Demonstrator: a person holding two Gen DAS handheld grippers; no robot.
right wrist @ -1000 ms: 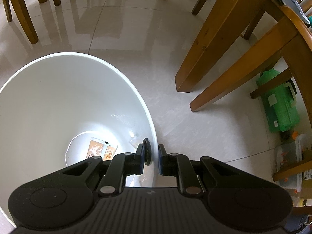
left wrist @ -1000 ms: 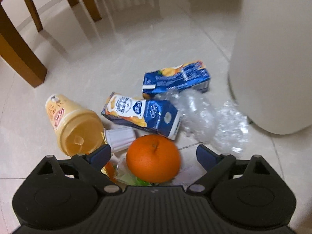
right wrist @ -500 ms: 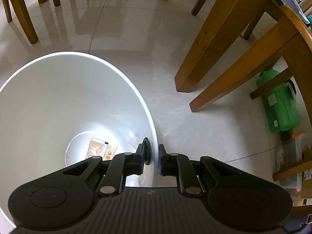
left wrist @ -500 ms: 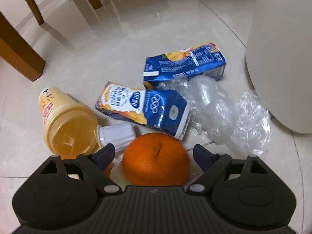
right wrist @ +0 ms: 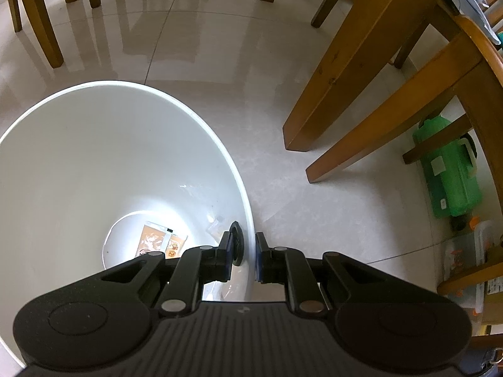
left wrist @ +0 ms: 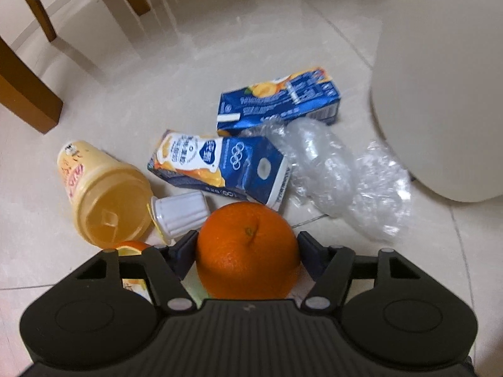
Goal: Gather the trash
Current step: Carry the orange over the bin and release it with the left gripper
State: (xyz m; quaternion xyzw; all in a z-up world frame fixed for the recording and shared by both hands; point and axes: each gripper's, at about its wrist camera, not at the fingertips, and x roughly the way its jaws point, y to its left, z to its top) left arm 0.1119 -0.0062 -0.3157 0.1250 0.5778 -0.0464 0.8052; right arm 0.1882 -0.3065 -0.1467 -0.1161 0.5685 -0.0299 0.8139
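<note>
**Left tool clamped on orange**

Left tool (left wrist: 247, 253) fingers press both sides of the orange (left wrist: 247, 249). Just beyond lie milk carton (left wrist: 220, 165), yellow cup (left wrist: 102, 191), plastic wrap (left wrist: 339, 176). Right tool (right wrist: 246, 251) pinches the white bin (right wrist: 94, 163) rim.

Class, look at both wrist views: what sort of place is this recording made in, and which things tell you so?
Probably a home dining area: wooden chair legs and a wooden table leg stand on a glossy tiled floor, beside a white trash bin.
</note>
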